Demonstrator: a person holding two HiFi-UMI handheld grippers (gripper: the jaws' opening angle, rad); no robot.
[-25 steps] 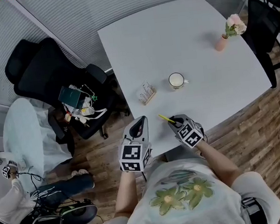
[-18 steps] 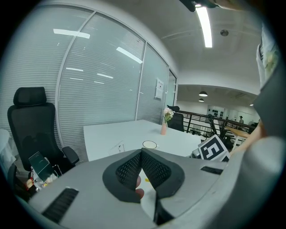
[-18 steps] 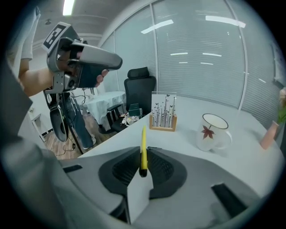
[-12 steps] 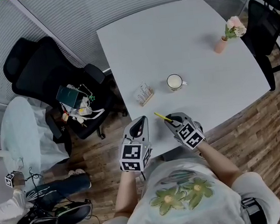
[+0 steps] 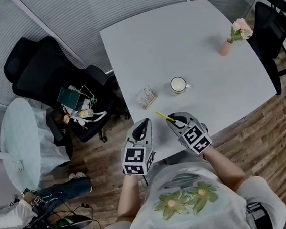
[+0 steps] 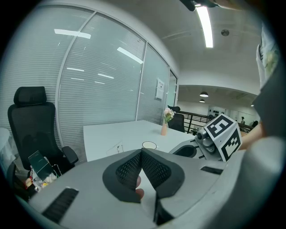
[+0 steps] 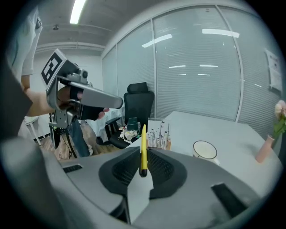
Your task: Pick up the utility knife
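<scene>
The utility knife [image 5: 163, 117] is slim and yellow with a dark end. My right gripper [image 5: 173, 119] is shut on it and holds it off the white table [image 5: 175, 37], over the table's near edge. In the right gripper view the knife [image 7: 143, 147] stands upright between the two dark pads [image 7: 161, 167], its tip pointing away from me. My left gripper [image 5: 143, 128] hovers to its left, off the table's edge. In the left gripper view its jaws [image 6: 141, 153] meet at the tips with nothing between them.
On the table stand a white cup [image 5: 179, 84], a small card holder [image 5: 149, 95] and a pink vase with flowers [image 5: 225, 44]. A black office chair [image 5: 53, 80] loaded with clutter stands left of the table. Another black chair [image 5: 270, 22] is at the far right.
My right gripper has risen with the knife and drifted slightly up and left in the head view. The left gripper has stayed put. A person at the lower left has shifted.
</scene>
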